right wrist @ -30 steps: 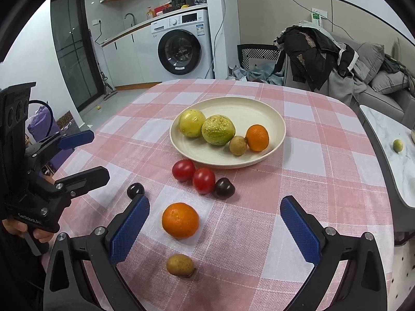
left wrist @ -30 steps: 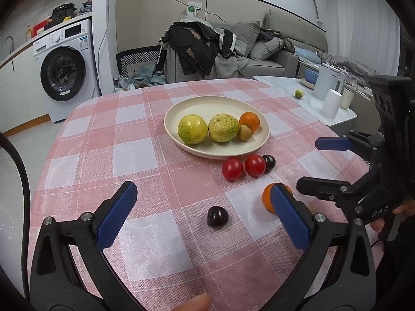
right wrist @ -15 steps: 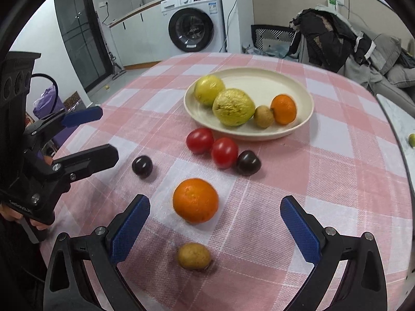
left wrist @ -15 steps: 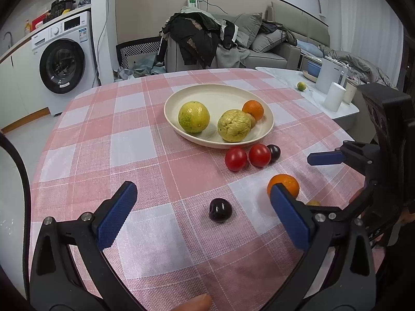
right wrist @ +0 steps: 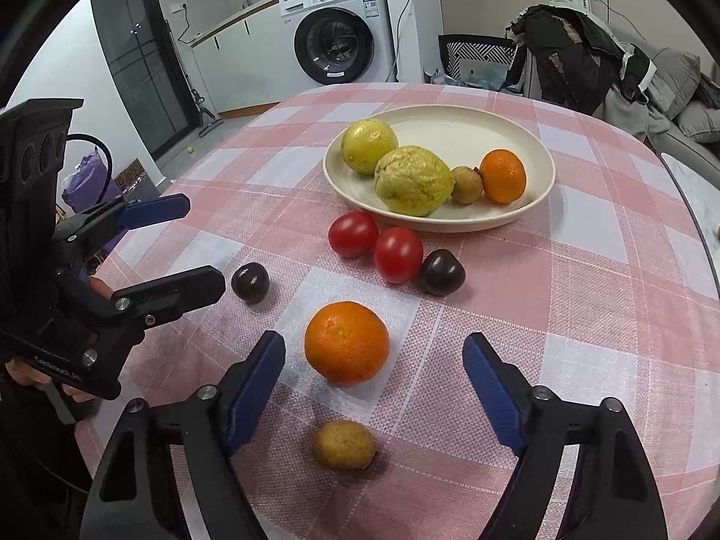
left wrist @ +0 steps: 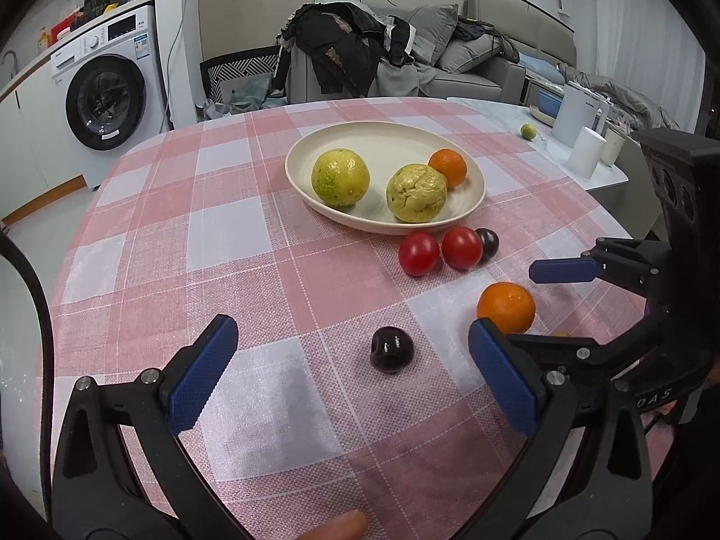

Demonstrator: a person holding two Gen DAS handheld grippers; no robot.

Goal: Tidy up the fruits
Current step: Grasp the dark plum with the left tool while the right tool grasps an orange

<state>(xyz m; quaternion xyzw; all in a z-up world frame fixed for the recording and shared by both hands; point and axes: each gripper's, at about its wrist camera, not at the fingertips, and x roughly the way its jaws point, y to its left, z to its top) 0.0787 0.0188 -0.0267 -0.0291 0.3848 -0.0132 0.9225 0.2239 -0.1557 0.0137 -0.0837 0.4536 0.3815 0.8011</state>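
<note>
Left wrist view: we are holding the left gripper (left wrist: 348,362) low over the near edge of a round table (left wrist: 189,243) covered in a pink and white checked cloth. Its blue-padded jaws are standing wide apart, gripping nothing. A dark plum (left wrist: 391,350) is lying on the cloth between them, nearer the right-hand pad. To the right, an orange (left wrist: 506,307) is resting just beyond that pad, and the right gripper (left wrist: 531,301) is reaching in from the table's right edge, its jaws apart around the orange's far side. Farther in, two red tomatoes (left wrist: 418,253) and a second dark plum (left wrist: 488,244) are sitting in a touching row just beside the near rim of a cream plate (left wrist: 382,135). The plate, near the table's middle, is carrying a yellow-green round fruit (left wrist: 340,177), a bumpy yellow fruit (left wrist: 416,192) and a small orange (left wrist: 447,167).

Right wrist view: we are seeing the right gripper (right wrist: 373,373) with its jaws spread wide and empty. The orange (right wrist: 346,342) is lying just ahead of and between its pads, apart from both. A small brown potato-like fruit (right wrist: 344,444) is lying nearer us, towards the near edge. The left gripper (right wrist: 198,243) is coming in from the table's left edge, jaws apart, with the dark plum (right wrist: 250,282) just off its lower finger. On the plate (right wrist: 535,198), a small brown fruit (right wrist: 466,185) is sitting between the bumpy fruit and the small orange.
</note>
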